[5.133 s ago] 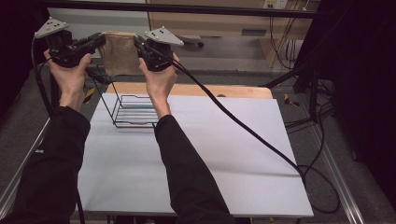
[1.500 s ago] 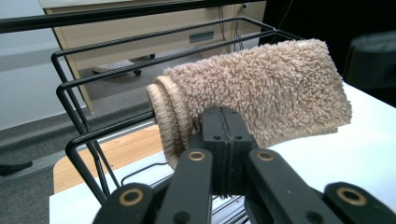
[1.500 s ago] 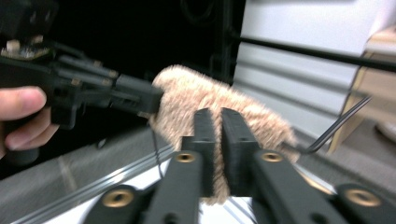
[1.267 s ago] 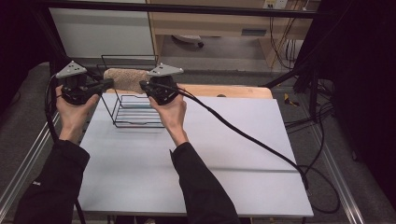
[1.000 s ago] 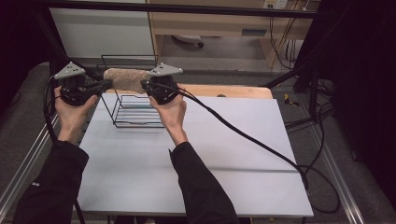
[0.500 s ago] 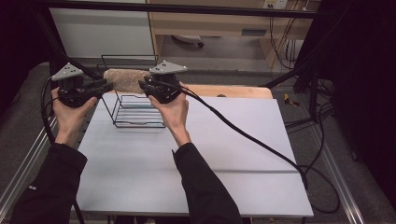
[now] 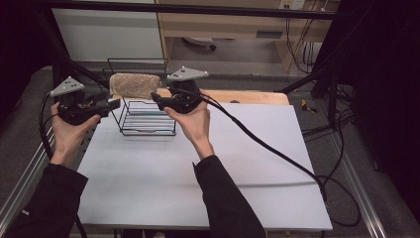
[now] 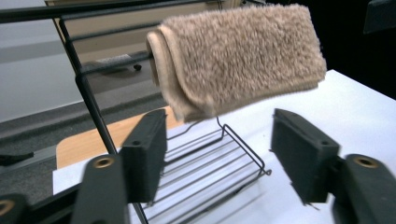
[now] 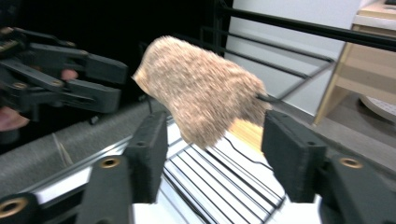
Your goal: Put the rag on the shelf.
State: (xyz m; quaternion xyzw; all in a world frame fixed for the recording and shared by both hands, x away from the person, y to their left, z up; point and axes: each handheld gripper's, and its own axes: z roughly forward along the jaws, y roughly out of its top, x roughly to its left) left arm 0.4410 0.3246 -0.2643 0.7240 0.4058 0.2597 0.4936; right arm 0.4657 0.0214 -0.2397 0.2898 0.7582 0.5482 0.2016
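Towel [image 7: 134,85] draped on rack [image 7: 146,119] — both tongs just opening, clear.

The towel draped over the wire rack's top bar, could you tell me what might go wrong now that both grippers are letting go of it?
The folded towel hangs over one thin bar of the wire rack; if it sits unevenly it may slide off. The left gripper and right gripper, whose jaws have just been opening, remain close beneath it, so withdrawing could snag the pile. The light rack might tip if bumped.
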